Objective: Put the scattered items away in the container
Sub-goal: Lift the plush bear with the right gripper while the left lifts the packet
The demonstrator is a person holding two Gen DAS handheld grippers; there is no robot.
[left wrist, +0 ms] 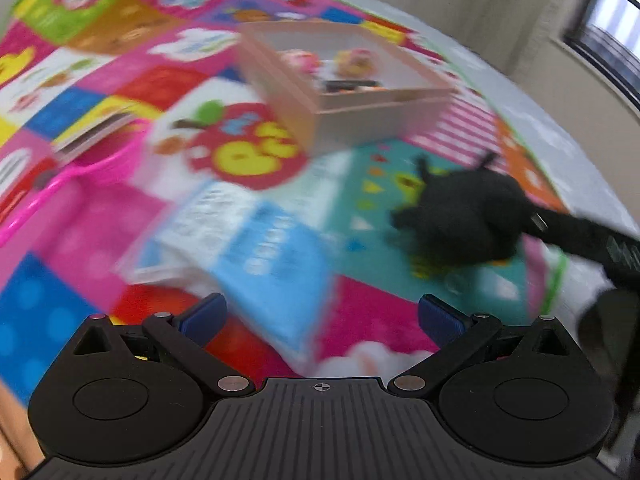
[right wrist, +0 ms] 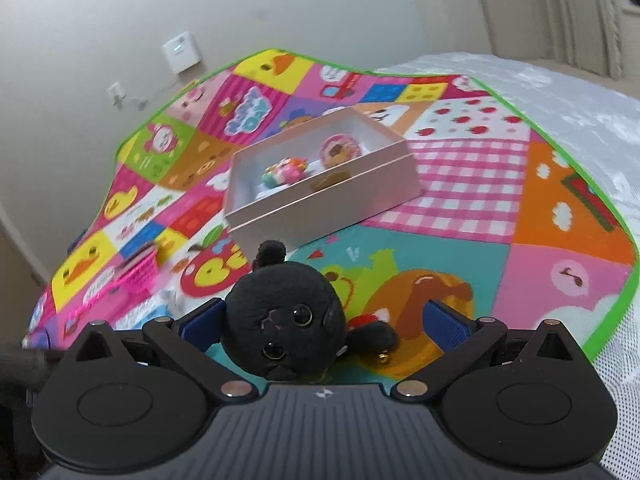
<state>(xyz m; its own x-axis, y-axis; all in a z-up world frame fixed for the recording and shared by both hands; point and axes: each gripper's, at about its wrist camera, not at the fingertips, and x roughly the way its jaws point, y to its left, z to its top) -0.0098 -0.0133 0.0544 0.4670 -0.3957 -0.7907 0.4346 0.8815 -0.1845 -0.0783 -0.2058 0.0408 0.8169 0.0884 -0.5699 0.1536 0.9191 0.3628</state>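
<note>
A black plush cat (right wrist: 280, 320) lies on the colourful play mat between the wide-open fingers of my right gripper (right wrist: 324, 320); the left pad is at its side, the right pad stands apart. It also shows in the left wrist view (left wrist: 464, 216), with the right gripper's arm beside it. A pink open box (right wrist: 320, 196) sits beyond, holding small colourful toys; it also appears in the left wrist view (left wrist: 340, 92). My left gripper (left wrist: 320, 316) is open and empty above a blue-and-white packet (left wrist: 256, 248). The left view is motion-blurred.
A pink plastic basket with a handle (left wrist: 80, 168) lies at the left, also in the right wrist view (right wrist: 140, 272). The mat (right wrist: 460, 192) covers a white bed; its green edge runs along the right. A wall stands behind.
</note>
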